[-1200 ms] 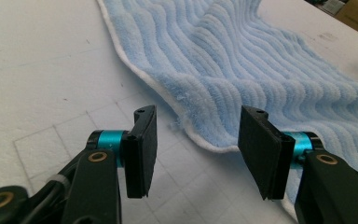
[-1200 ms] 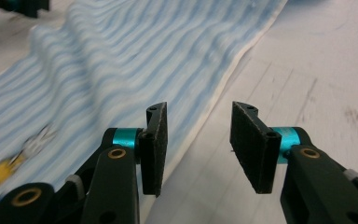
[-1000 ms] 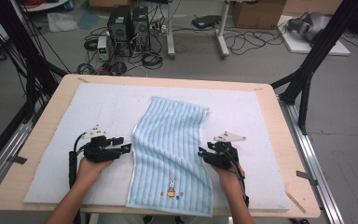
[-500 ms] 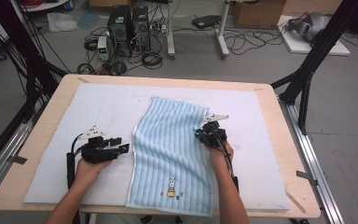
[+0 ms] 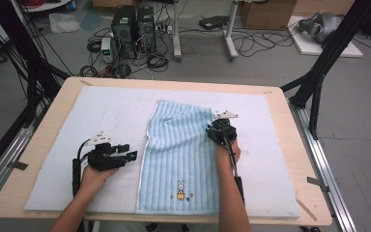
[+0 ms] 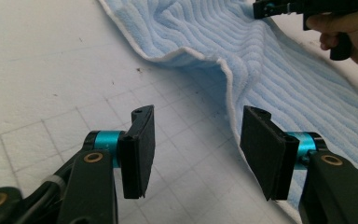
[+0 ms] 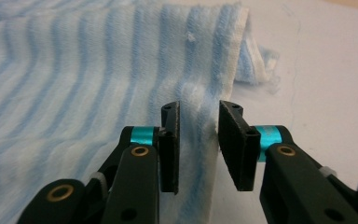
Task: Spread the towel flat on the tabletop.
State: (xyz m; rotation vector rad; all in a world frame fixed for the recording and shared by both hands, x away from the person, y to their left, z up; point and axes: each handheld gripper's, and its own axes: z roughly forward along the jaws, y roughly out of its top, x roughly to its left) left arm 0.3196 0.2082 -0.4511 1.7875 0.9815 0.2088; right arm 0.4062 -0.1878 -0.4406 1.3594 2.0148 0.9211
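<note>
Centrally on the worktop (image 5: 290, 193), a blue striped towel (image 5: 181, 154) lies lengthwise on a white mat (image 5: 77, 125), with bare mat on both sides. At its right edge, the right gripper (image 7: 198, 140) has narrow jaws that have just been reopening, a raised fold between them. The left gripper (image 6: 196, 149) stands half open beside the towel's rumpled left hem, holding nothing.

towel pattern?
Towel: light blue and white stripes, white hem, small rabbit print; clearest in high view.

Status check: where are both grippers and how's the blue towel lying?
Left gripper open on the mat, beside the towel. Right gripper at its far right edge, jaws just reopening, towel's edge between them. Nothing in the way.
</note>
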